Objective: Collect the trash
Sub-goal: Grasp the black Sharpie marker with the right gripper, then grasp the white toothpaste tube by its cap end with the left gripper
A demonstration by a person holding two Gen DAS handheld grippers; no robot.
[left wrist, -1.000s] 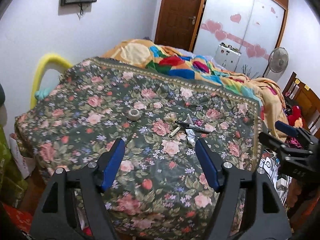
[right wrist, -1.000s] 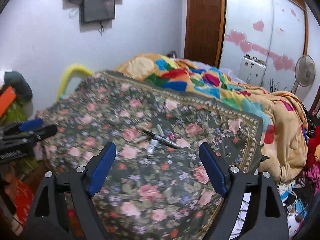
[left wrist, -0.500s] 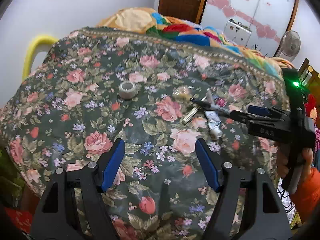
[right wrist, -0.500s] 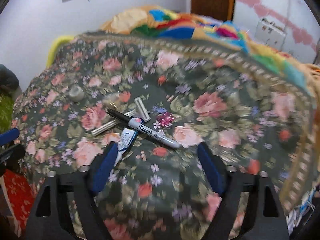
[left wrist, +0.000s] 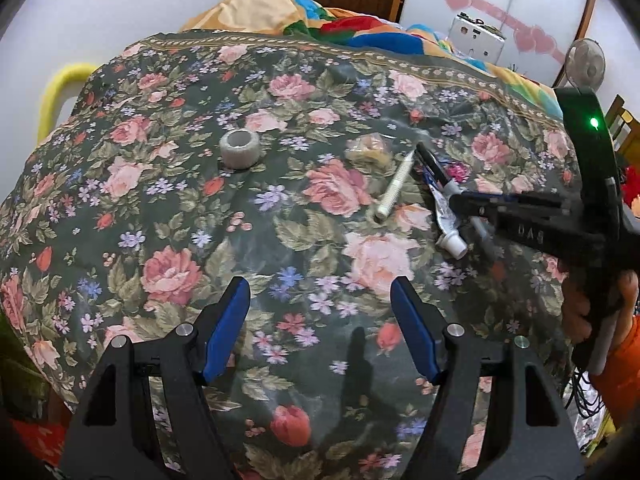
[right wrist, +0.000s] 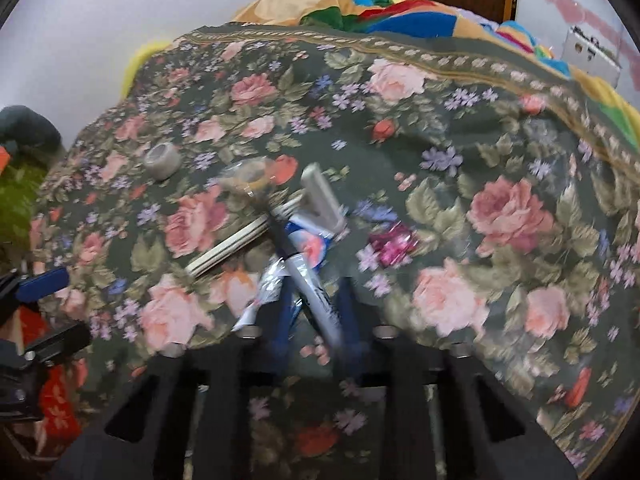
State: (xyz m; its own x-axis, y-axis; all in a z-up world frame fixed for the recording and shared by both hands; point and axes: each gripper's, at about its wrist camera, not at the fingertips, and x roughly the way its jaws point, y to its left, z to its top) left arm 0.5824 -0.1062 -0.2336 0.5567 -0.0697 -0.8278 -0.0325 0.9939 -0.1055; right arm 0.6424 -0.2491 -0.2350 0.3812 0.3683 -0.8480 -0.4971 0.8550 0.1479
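Small litter lies on a floral bedspread (left wrist: 172, 216): a grey tape roll (left wrist: 240, 148), a crumpled clear wrapper (left wrist: 368, 151), a white threaded stick (left wrist: 394, 188), a squeezed tube (left wrist: 448, 228) and a black marker (left wrist: 436, 170). My left gripper (left wrist: 320, 320) is open and empty above the near part of the spread. My right gripper (right wrist: 314, 308) has its fingers drawn close around the marker (right wrist: 308, 276), over the tube (right wrist: 276, 280); the view is blurred. It also shows in the left wrist view (left wrist: 460, 202). A pink foil wrapper (right wrist: 394, 242) lies to the right.
A colourful quilt (left wrist: 352, 28) is heaped at the far end of the bed. A yellow padded rail (left wrist: 60, 88) stands at the left edge. A fan (left wrist: 586, 66) and a wardrobe stand at the back right.
Both grippers came down closer to the bedspread. My right gripper moved onto the marker and tube and its fingers closed in from wide open.
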